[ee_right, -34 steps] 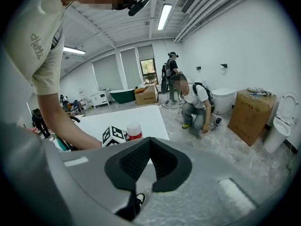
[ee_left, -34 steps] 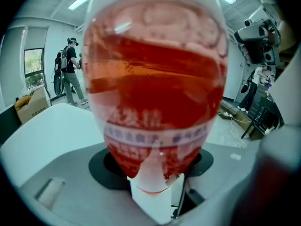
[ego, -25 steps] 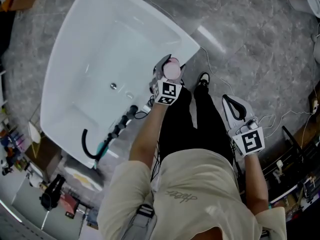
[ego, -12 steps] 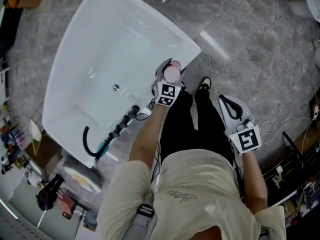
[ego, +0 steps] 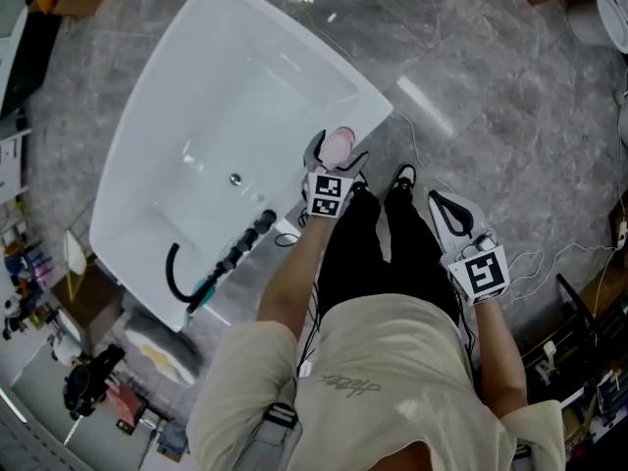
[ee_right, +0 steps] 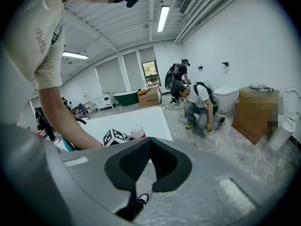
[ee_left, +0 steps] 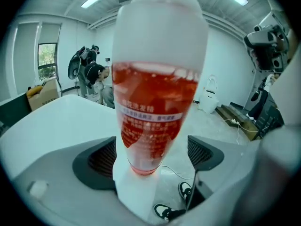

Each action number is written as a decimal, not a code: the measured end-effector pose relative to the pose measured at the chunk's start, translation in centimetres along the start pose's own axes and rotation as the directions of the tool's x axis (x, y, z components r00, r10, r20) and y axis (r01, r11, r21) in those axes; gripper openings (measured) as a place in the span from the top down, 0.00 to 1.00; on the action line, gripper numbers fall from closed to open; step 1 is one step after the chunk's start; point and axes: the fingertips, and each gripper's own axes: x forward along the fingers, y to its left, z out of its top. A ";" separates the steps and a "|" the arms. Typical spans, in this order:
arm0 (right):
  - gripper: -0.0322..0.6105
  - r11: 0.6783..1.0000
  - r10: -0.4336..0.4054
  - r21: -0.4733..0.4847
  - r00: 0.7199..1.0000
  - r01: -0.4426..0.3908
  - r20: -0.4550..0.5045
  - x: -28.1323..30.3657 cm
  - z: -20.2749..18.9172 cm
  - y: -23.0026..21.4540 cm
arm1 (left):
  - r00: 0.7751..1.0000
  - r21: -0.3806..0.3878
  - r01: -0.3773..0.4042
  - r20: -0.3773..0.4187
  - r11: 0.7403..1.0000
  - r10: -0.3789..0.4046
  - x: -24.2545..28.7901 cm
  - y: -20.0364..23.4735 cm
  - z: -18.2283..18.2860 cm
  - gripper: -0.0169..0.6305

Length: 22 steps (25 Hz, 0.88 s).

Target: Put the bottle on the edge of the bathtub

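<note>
A bottle (ego: pixel 339 145) with red liquid and a white cap end stands upright on the near rim of the white bathtub (ego: pixel 368 101). In the left gripper view the bottle (ee_left: pixel 157 93) fills the middle, its white base on the rim. My left gripper (ego: pixel 334 157) straddles it; its jaws have just been opening, and the ribbed pads (ee_left: pixel 203 152) stand apart from the bottle's sides. My right gripper (ego: pixel 446 209) hangs beside the person's right leg, away from the tub, shut with nothing in it (ee_right: pixel 149 147). The right gripper view shows the bottle (ee_right: pixel 136 132) far off on the tub edge.
A black faucet with a hose (ego: pixel 226 258) sits on the tub's lower left rim, a drain (ego: pixel 235 179) in its floor. Cables (ego: pixel 535 253) trail over the grey floor at right. Clutter lies at lower left. A crouching person (ee_right: pixel 200 100), a toilet (ee_right: pixel 230 97) and a box (ee_right: pixel 256 112) are beyond.
The left gripper's jaws have spread away from the bottle, which now stands free on the tub rim. The right gripper has stayed by the leg.
</note>
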 end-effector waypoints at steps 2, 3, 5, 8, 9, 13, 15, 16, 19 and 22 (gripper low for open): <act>0.95 1.000 0.005 -0.004 1.000 -0.005 0.015 -0.2 0.1 -0.1 | 1.000 -0.002 -0.017 -0.012 1.000 0.017 -0.9 0.2 -0.1 0.21; 0.95 1.000 0.007 -0.003 1.000 -0.007 0.024 -0.3 0.1 -0.2 | 1.000 -0.009 -0.025 -0.015 1.000 0.024 -1.4 0.2 -0.1 0.21; 0.95 1.000 0.013 -0.002 0.999 -0.013 0.041 -0.4 0.2 -0.4 | 1.000 -0.024 -0.023 -0.018 0.999 0.022 -2.7 0.1 0.2 0.22; 0.95 1.000 0.025 0.002 0.998 -0.025 0.063 -0.3 0.5 -0.4 | 0.999 -0.034 0.022 -0.025 0.999 -0.023 -5.3 -1.1 1.1 0.31; 0.95 1.000 0.029 0.001 0.997 -0.029 0.073 -0.3 0.8 -0.4 | 1.000 -0.045 0.022 -0.019 0.999 -0.023 -6.3 -1.2 1.6 0.34; 0.95 0.999 0.044 -0.027 0.993 -0.042 0.109 -0.7 2.2 -0.4 | 0.998 -0.128 -0.043 0.044 0.991 0.049 -11.3 -1.2 3.7 0.46; 0.95 0.998 0.058 -0.039 0.990 -0.053 0.132 -1.1 3.1 -0.4 | 0.995 -0.117 -0.068 0.065 0.991 0.076 -13.7 -1.8 5.2 0.53; 0.95 0.997 0.065 -0.047 0.988 -0.059 0.143 -1.2 3.5 -0.5 | 0.993 -0.111 -0.081 0.081 0.990 0.091 -14.7 -2.0 6.3 0.59; 0.95 0.994 0.086 -0.074 0.984 -0.075 0.159 -1.9 4.4 -0.7 | 0.980 -0.095 -0.123 0.144 0.988 0.136 -17.1 -2.9 10.3 0.79; 0.95 0.992 0.097 -0.099 0.980 -0.080 0.176 -2.2 5.7 -0.6 | 0.970 -0.070 -0.130 0.199 0.989 0.141 -19.1 -3.5 14.4 0.95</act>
